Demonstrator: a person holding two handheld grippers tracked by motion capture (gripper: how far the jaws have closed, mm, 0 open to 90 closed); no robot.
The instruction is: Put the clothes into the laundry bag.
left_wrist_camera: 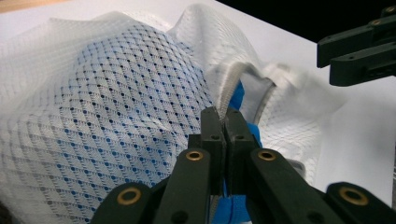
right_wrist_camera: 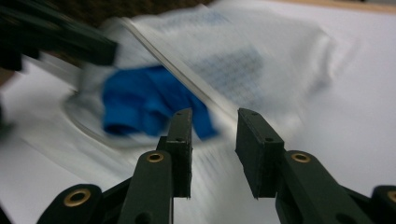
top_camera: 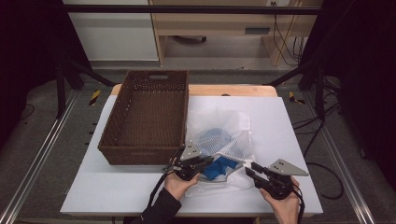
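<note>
While the left gripper (left_wrist_camera: 223, 122) pinches the mesh bag's (left_wrist_camera: 107, 116) edge at lower centre, the right gripper's (right_wrist_camera: 214, 140) jaws look spread, probably holding nothing.

Readable text: none for you here, no words, brands or numbers come through.
Mesh bag (top_camera: 224, 140): you get plain white netting, no label legible.
Wicker basket (top_camera: 147, 116): bare weave, no tag.
Signs: yellow-black striped markers (top_camera: 95, 96) on the floor, far left and far right.
</note>
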